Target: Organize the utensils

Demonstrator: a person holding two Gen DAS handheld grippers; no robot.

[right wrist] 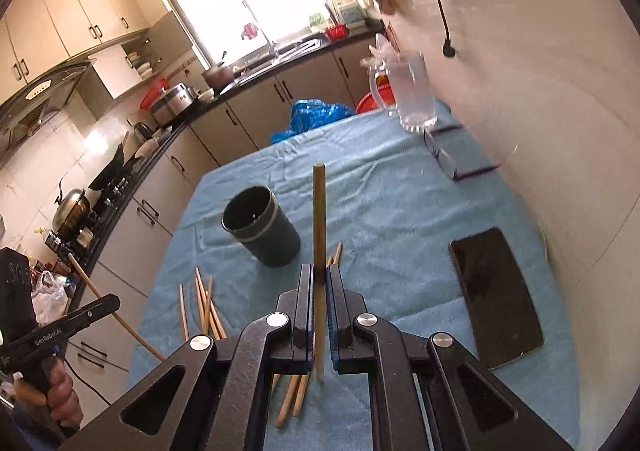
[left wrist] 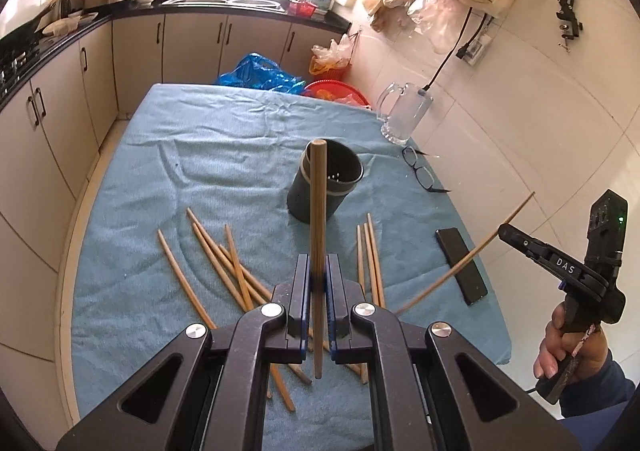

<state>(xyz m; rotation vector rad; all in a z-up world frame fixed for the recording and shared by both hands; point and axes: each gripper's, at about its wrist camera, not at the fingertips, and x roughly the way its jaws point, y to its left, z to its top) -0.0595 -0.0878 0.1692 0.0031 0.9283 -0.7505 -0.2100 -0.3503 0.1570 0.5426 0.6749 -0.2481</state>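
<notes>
My left gripper (left wrist: pixel 318 271) is shut on a wooden chopstick (left wrist: pixel 319 211) that stands upright between its pads, above the table and in front of the dark round holder (left wrist: pixel 328 187). My right gripper (right wrist: pixel 320 283) is shut on another chopstick (right wrist: pixel 319 219), also upright; it shows in the left wrist view (left wrist: pixel 506 231) at the right with its chopstick slanting. The holder (right wrist: pixel 262 227) stands upright and looks empty. Several loose chopsticks (left wrist: pixel 224 267) lie on the blue cloth (left wrist: pixel 200 155) near me, and more lie to the right (left wrist: pixel 370 263). The left gripper shows at the lower left of the right wrist view (right wrist: pixel 112 303).
A black phone (right wrist: pixel 496 295) lies on the cloth at the right, also in the left wrist view (left wrist: pixel 462 265). Glasses (left wrist: pixel 420 171) and a glass mug (left wrist: pixel 404 113) sit at the far right by the tiled wall. Kitchen cabinets and counter run along the left and back.
</notes>
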